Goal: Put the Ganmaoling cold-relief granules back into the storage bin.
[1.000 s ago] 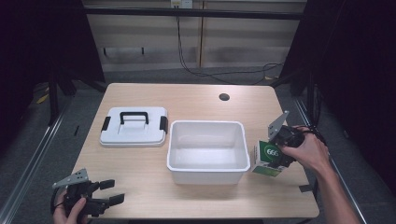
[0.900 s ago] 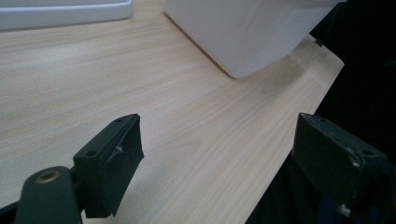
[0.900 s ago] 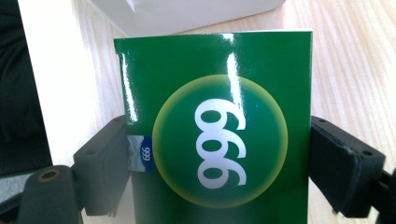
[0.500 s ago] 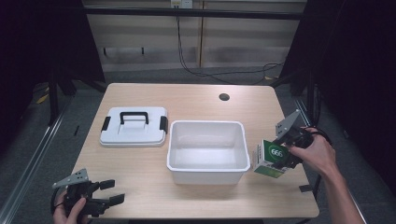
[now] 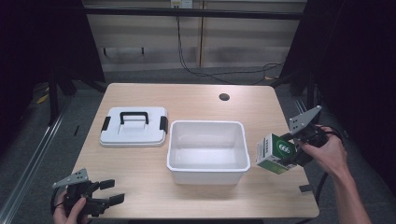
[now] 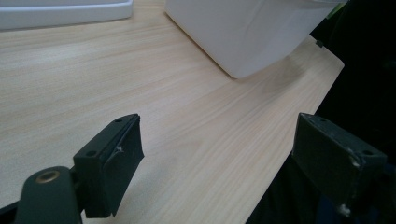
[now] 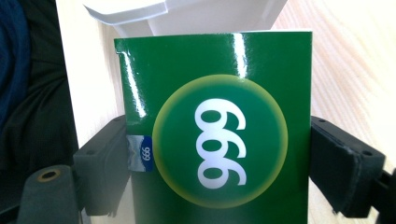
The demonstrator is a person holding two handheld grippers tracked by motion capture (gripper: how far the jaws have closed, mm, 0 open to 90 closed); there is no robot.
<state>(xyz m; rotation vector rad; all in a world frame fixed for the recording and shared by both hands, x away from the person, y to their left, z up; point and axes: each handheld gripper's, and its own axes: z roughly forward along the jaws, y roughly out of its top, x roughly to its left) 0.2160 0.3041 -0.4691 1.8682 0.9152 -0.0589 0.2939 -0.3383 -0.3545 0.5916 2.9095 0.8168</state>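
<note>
Your right claw [image 5: 286, 150] is clamped on both sides of the green box [image 5: 274, 153], holding it tilted above the table [image 5: 196, 100] just right of the white bin [image 5: 207, 151], while your left claw [image 5: 108, 191] gapes wide and empty.

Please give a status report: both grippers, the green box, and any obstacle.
Right gripper shut on green box, lifted beside white tub. Left gripper open, holding nothing, at near table edge. Tub open; lid lies aside. Nothing in the way.
</note>
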